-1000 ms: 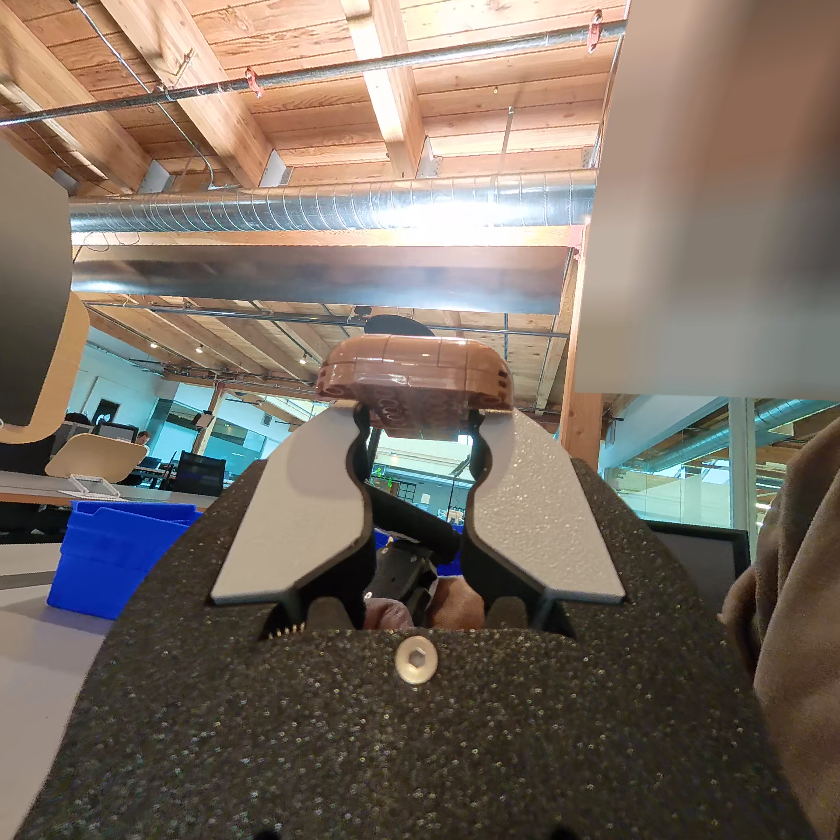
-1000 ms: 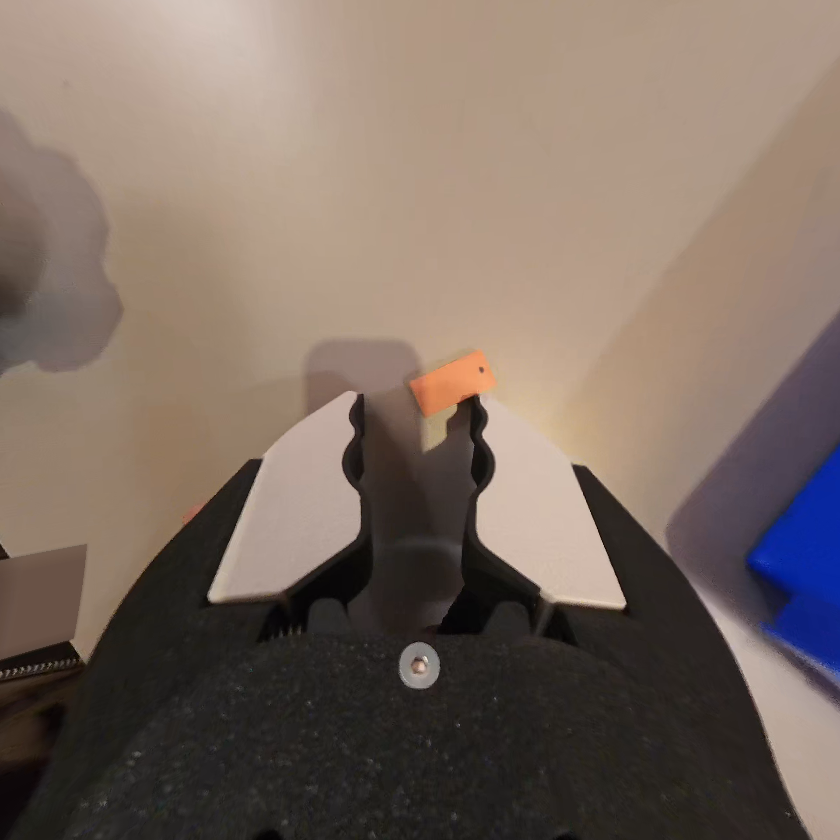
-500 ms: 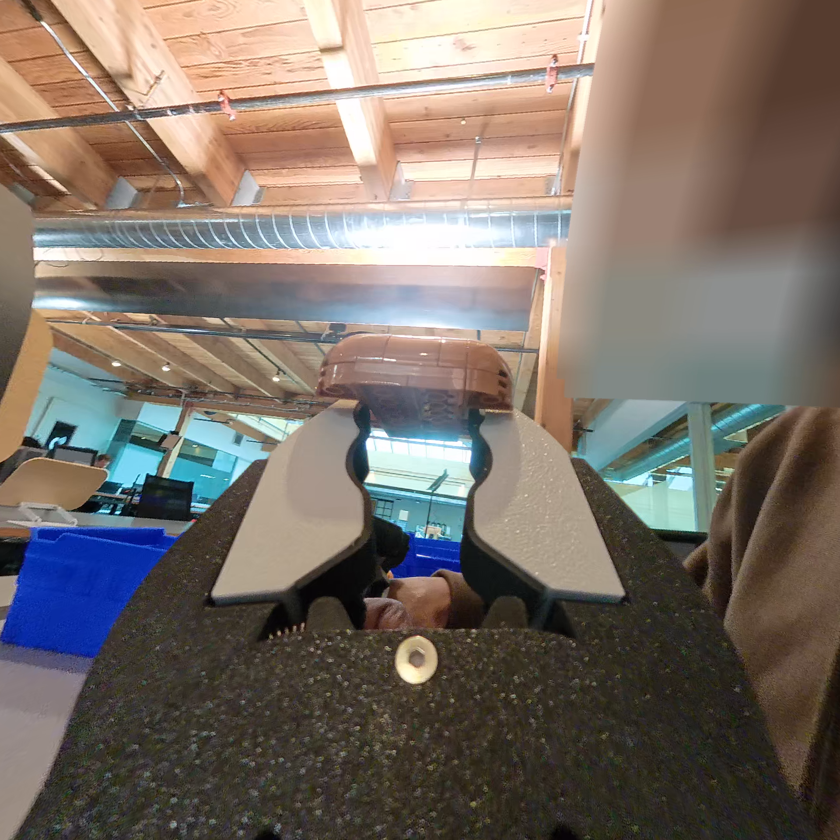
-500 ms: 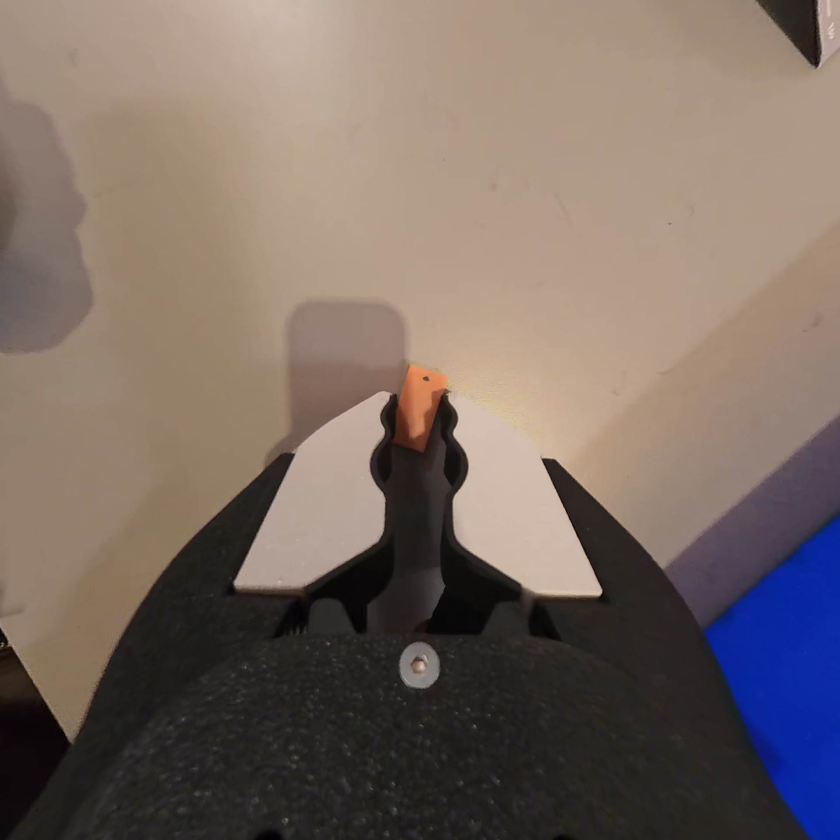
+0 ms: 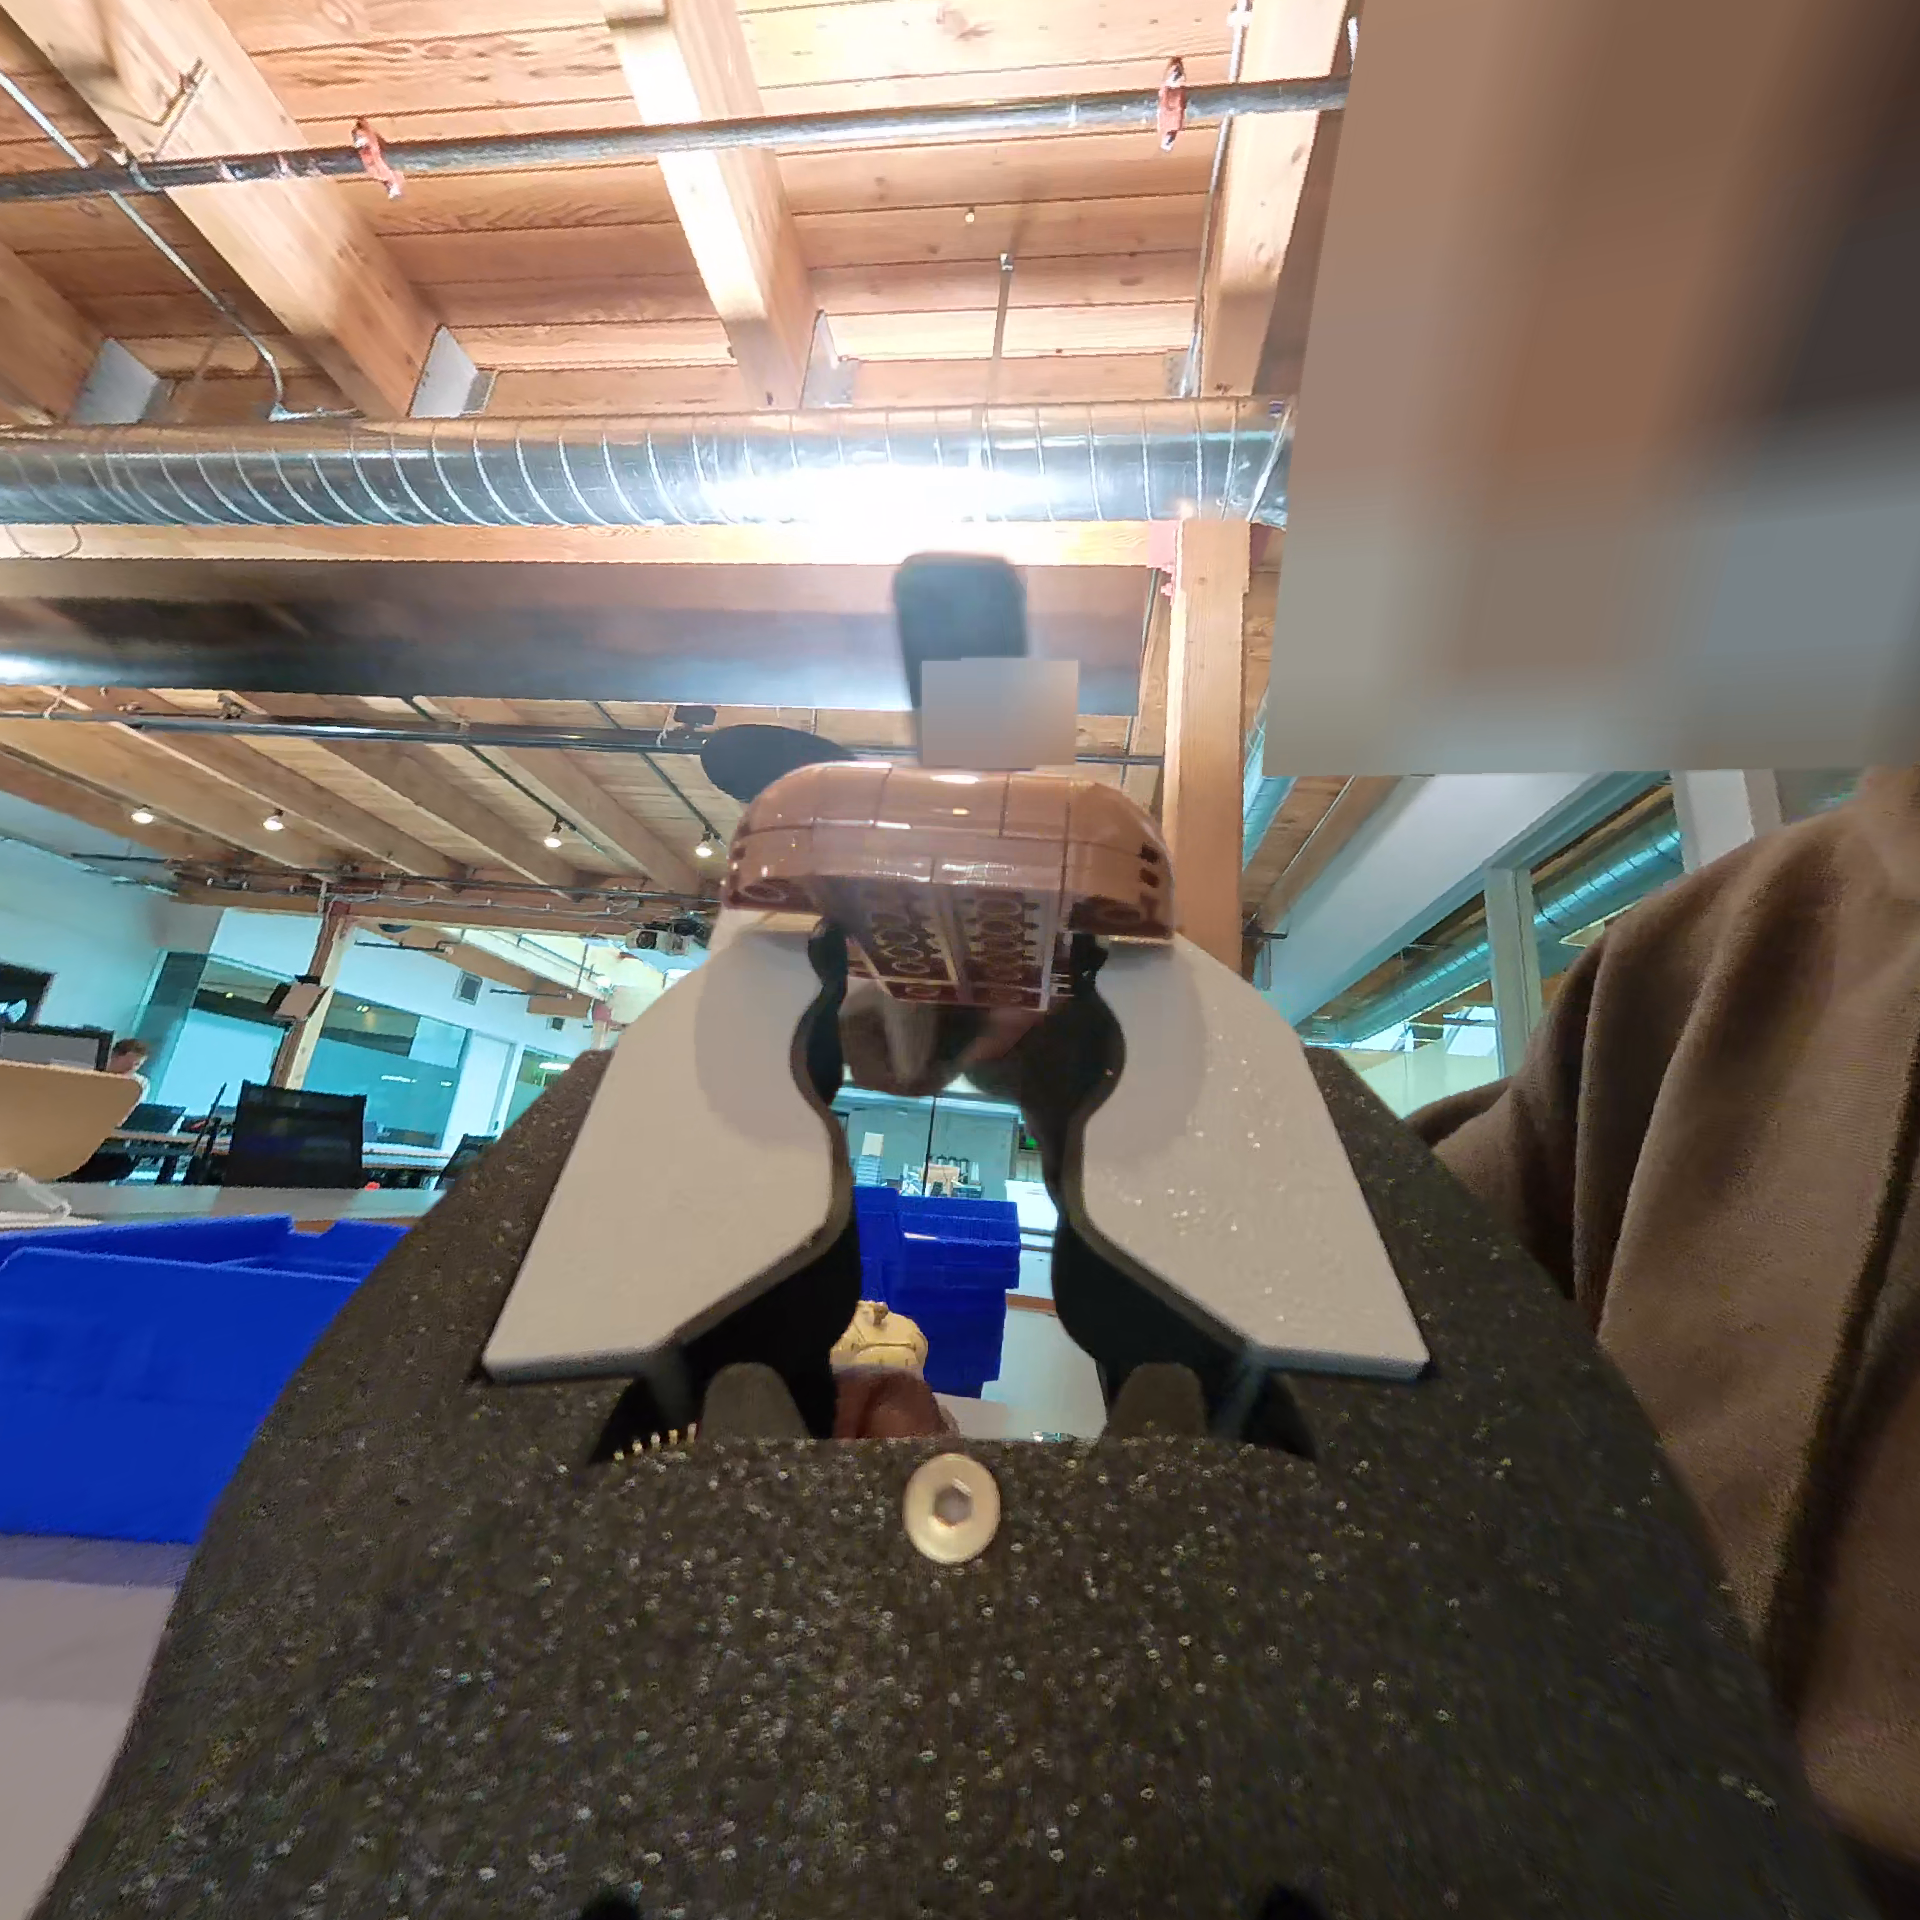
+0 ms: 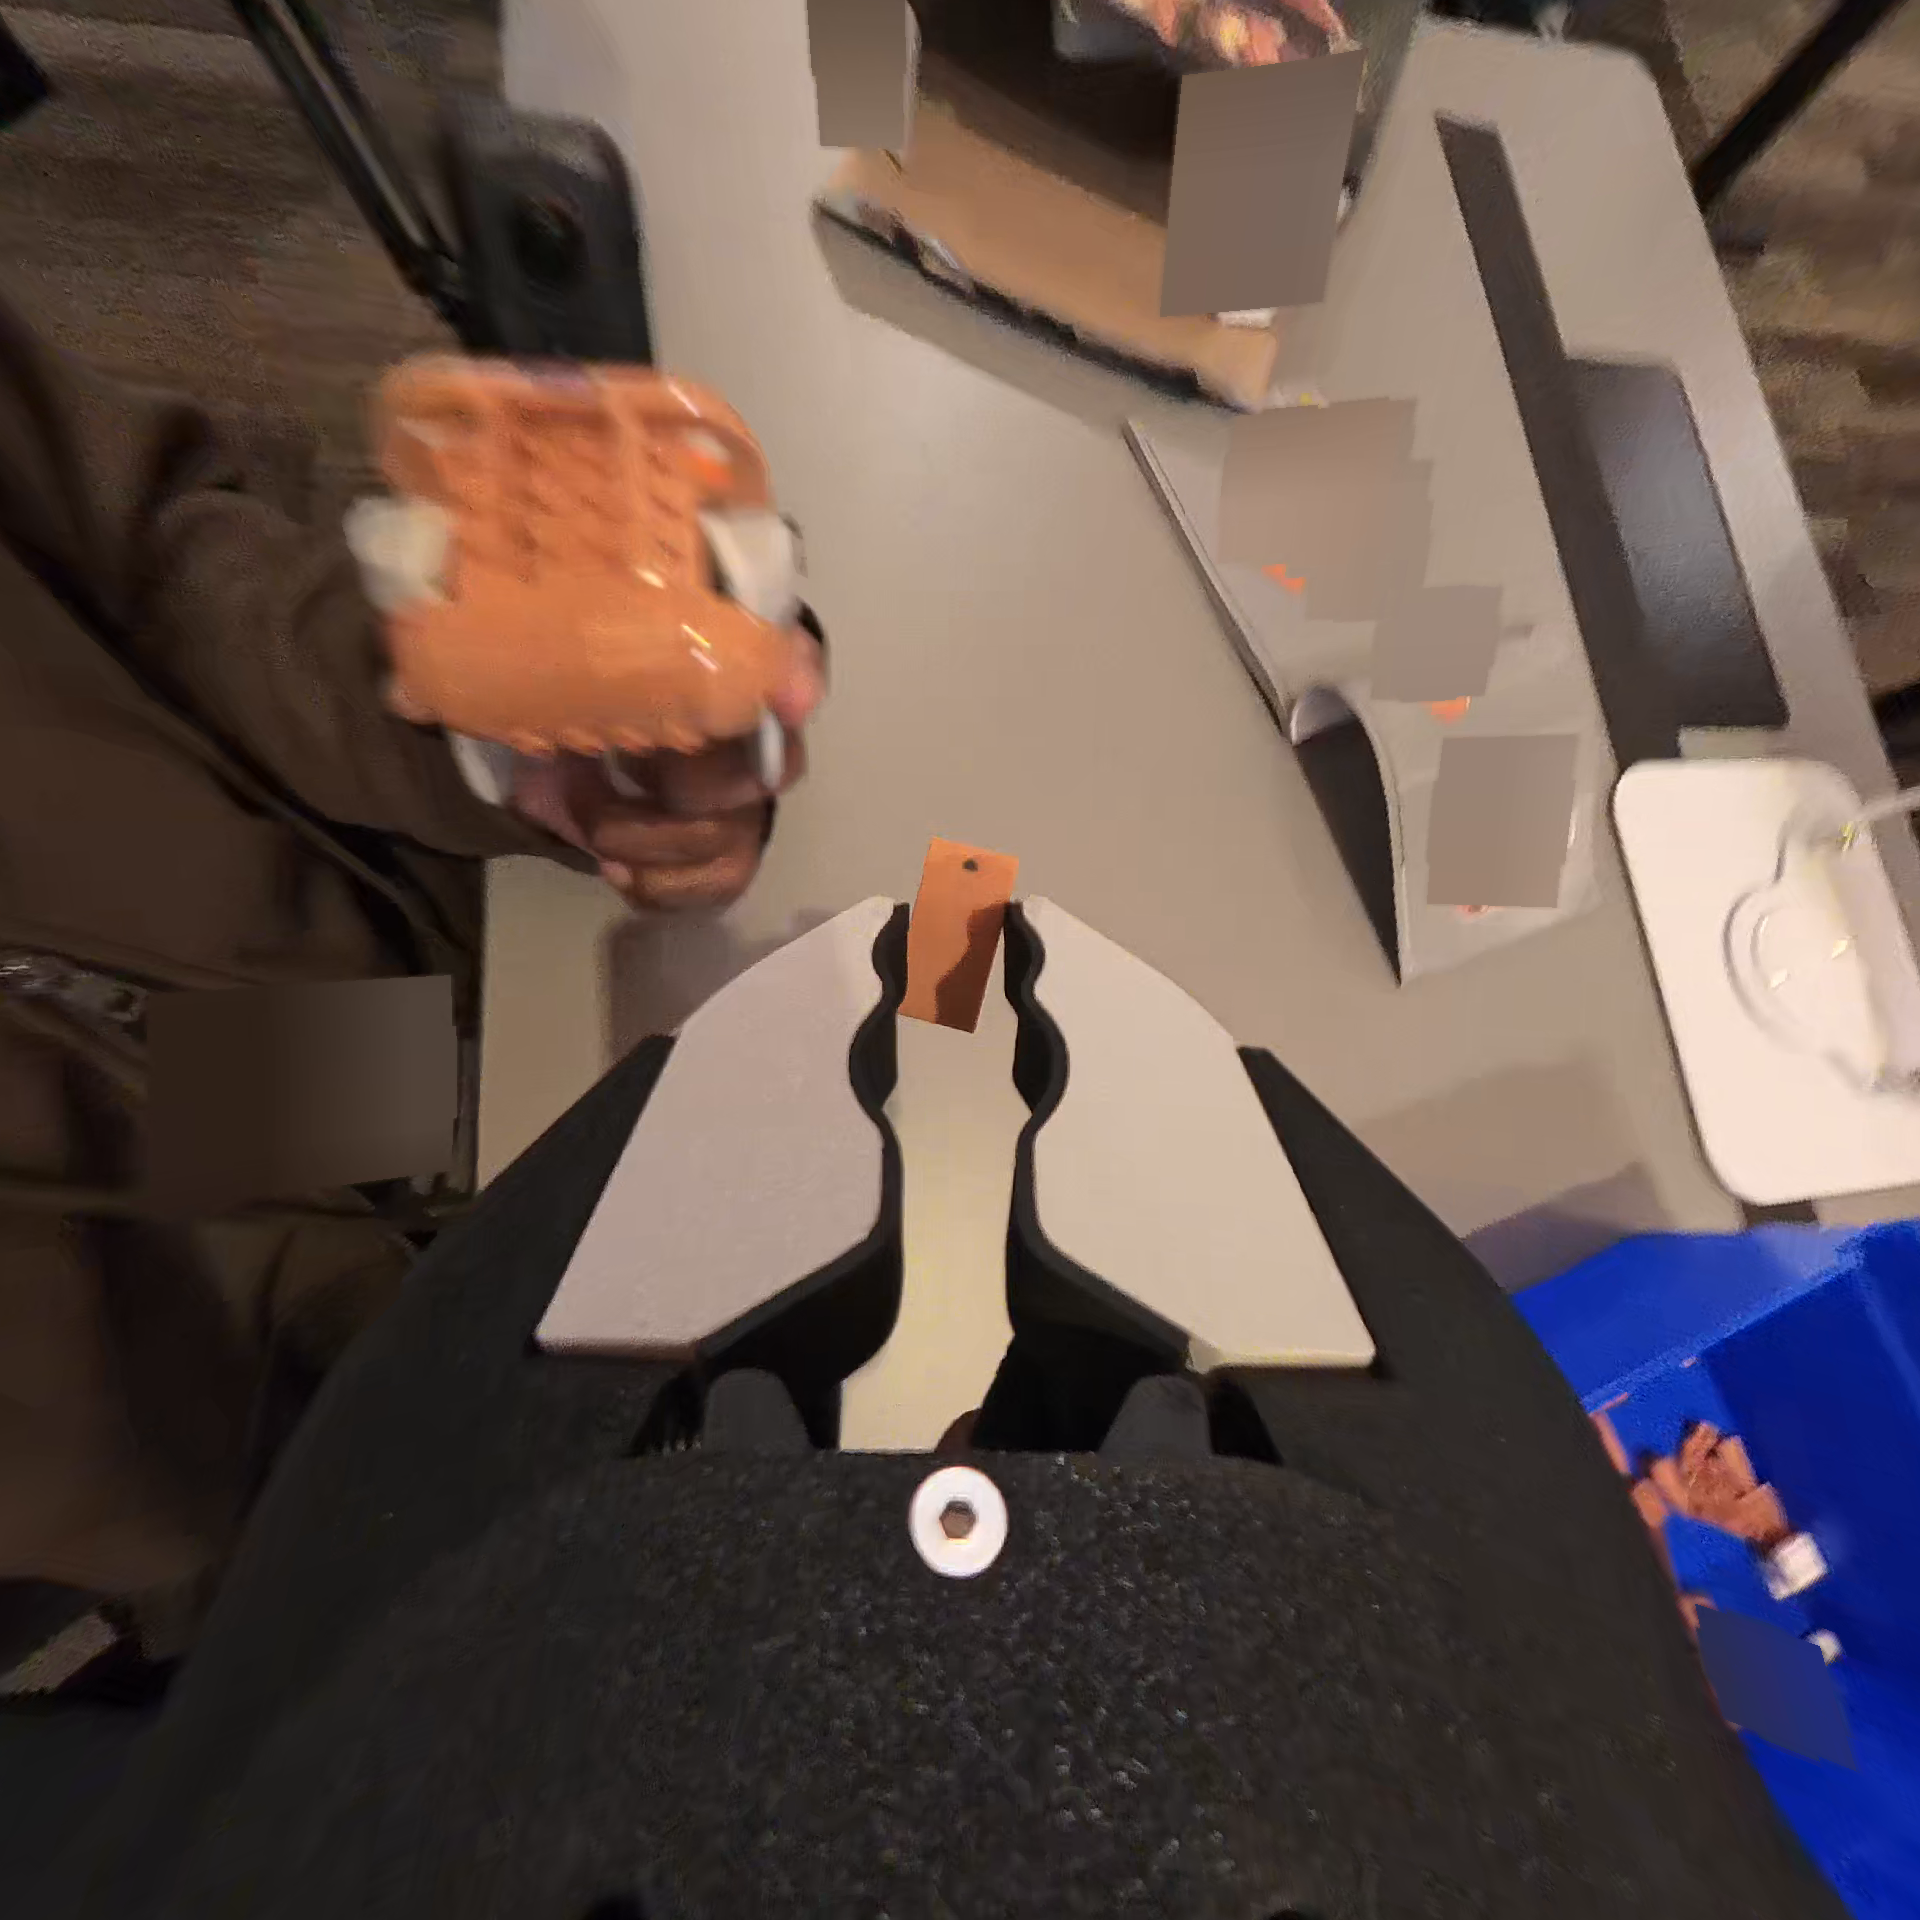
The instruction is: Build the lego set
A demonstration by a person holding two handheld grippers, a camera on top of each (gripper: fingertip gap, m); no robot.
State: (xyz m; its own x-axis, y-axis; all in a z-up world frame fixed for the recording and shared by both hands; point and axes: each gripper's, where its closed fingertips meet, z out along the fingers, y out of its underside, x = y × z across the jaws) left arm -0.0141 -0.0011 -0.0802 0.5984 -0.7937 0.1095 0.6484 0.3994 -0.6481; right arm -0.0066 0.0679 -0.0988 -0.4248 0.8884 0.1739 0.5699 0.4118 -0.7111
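Our left claw (image 5: 951, 951) grips the half-built model (image 5: 951, 836). Our right claw (image 6: 958, 914) pinches a tile (image 6: 956, 935), still to add at ten o'clock.

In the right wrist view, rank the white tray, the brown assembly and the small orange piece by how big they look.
1. Brown assembly, though it is blurred and held up nearer the camera, so unsure against the tray.
2. White tray, cut off by the frame edge.
3. Small orange piece, clearly smallest, in the right gripper.
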